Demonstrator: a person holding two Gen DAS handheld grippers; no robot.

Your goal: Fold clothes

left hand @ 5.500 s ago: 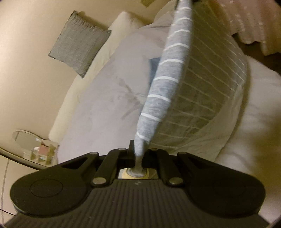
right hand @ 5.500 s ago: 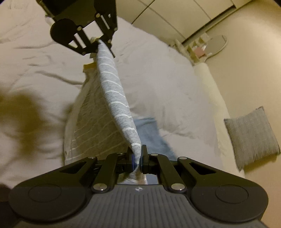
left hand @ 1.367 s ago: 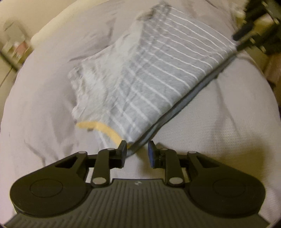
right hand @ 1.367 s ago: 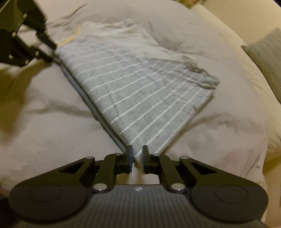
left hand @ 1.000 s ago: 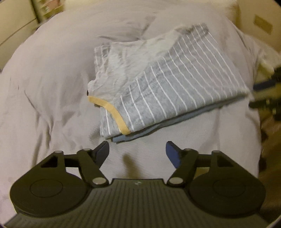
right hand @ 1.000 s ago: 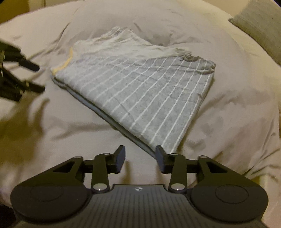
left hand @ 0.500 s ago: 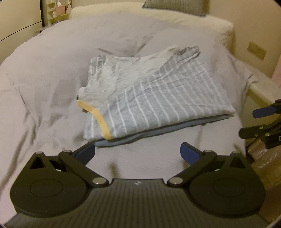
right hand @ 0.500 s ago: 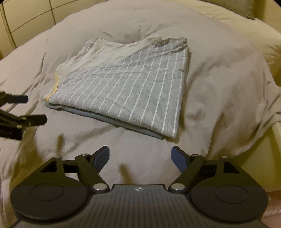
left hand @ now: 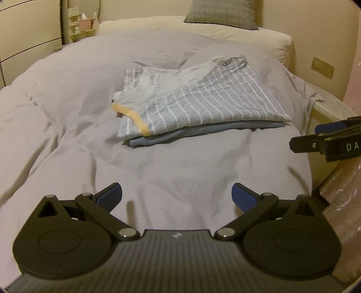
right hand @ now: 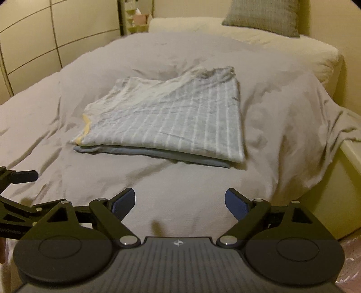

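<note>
A folded grey shirt with white stripes and a yellow neckband [left hand: 198, 106] [right hand: 167, 126] lies on the grey bedcover [left hand: 67, 112] [right hand: 282, 117]. It rests on a folded blue garment [left hand: 203, 131] [right hand: 158, 153], which shows only as a strip along the near edge. My left gripper [left hand: 177, 196] hangs open over bare cover, short of the pile, with nothing between its blue pads. My right gripper [right hand: 180, 200] is likewise open and empty in front of the pile. Each gripper shows at the edge of the other's view: the right gripper [left hand: 315, 135], the left gripper [right hand: 20, 191].
A grey cushion [left hand: 222, 13] [right hand: 261, 17] leans on the wall behind the cream mattress end. Cream drawer fronts [right hand: 33, 33] and a small shelf [left hand: 81, 22] stand at the left. The bed's right edge drops off near a pink patterned cloth [left hand: 343, 191].
Both grippers let go of the striped shirt, spread their jaws wide and drew back from it toward the foot of the bed. The folded pile lies still.
</note>
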